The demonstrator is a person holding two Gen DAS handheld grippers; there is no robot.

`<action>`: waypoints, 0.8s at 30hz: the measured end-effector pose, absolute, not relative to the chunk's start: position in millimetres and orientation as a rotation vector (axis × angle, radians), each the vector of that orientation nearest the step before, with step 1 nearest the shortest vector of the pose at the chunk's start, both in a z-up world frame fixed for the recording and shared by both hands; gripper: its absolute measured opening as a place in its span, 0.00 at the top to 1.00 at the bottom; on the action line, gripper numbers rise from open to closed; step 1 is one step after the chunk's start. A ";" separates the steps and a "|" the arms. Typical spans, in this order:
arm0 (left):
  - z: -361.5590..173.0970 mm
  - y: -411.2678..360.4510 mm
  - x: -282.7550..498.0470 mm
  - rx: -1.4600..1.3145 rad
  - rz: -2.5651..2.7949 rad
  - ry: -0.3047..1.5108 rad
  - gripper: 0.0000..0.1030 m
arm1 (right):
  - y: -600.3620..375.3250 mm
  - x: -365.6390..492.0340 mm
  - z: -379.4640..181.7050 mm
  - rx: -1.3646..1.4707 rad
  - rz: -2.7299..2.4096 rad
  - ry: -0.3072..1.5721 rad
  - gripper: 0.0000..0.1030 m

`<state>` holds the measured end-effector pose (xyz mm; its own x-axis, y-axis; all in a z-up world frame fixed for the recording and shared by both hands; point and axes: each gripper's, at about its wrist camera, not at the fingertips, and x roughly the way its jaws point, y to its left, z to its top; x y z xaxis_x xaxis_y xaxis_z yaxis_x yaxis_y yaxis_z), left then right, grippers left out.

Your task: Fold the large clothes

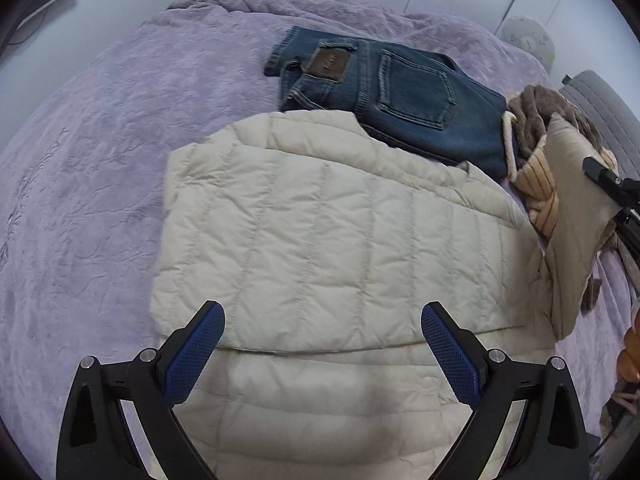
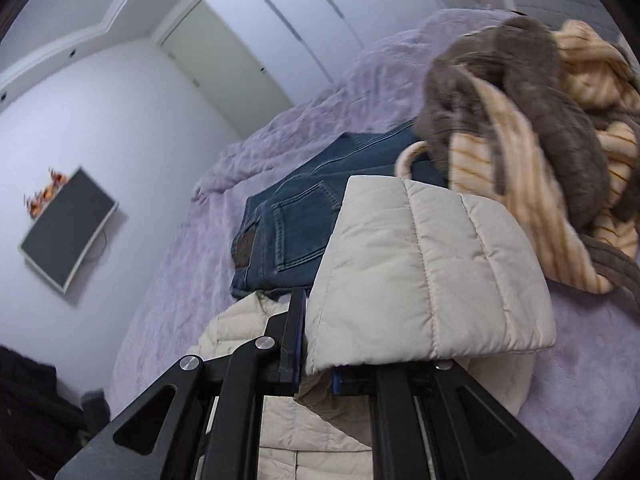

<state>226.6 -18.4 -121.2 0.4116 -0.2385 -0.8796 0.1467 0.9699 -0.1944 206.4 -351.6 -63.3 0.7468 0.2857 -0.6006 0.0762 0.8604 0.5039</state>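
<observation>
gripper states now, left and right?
Left gripper: open, holding nothing, over the cream puffer jacket.
Right gripper: closed on a jacket sleeve.

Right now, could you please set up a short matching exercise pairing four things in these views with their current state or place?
Column one:
1. left gripper
2. right gripper
3. jeans
4. brown and striped garment

Column two:
A. folded, lying on the purple bedspread beyond the jacket
B. shut on a sleeve of the cream puffer jacket
C. open, hovering over the jacket's quilted body
D. in a loose, unfolded heap by the jeans

Pairs: 1-C, 2-B, 3-A, 4-D
</observation>
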 end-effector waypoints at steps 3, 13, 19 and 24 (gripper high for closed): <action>-120.2 8.4 233.8 -0.138 -0.195 1.102 0.04 | -297.6 229.5 -79.8 0.419 0.180 0.803 0.89; -129.3 49.9 243.4 -0.212 -0.135 1.101 0.04 | -223.7 247.1 -168.3 0.222 0.203 1.078 0.86; -129.6 41.9 244.0 -0.234 -0.169 1.101 0.04 | -235.1 231.5 -147.5 0.275 0.211 1.051 0.24; -131.7 31.4 246.5 -0.262 -0.217 1.104 0.04 | -278.6 201.2 -136.4 0.540 0.130 0.999 0.24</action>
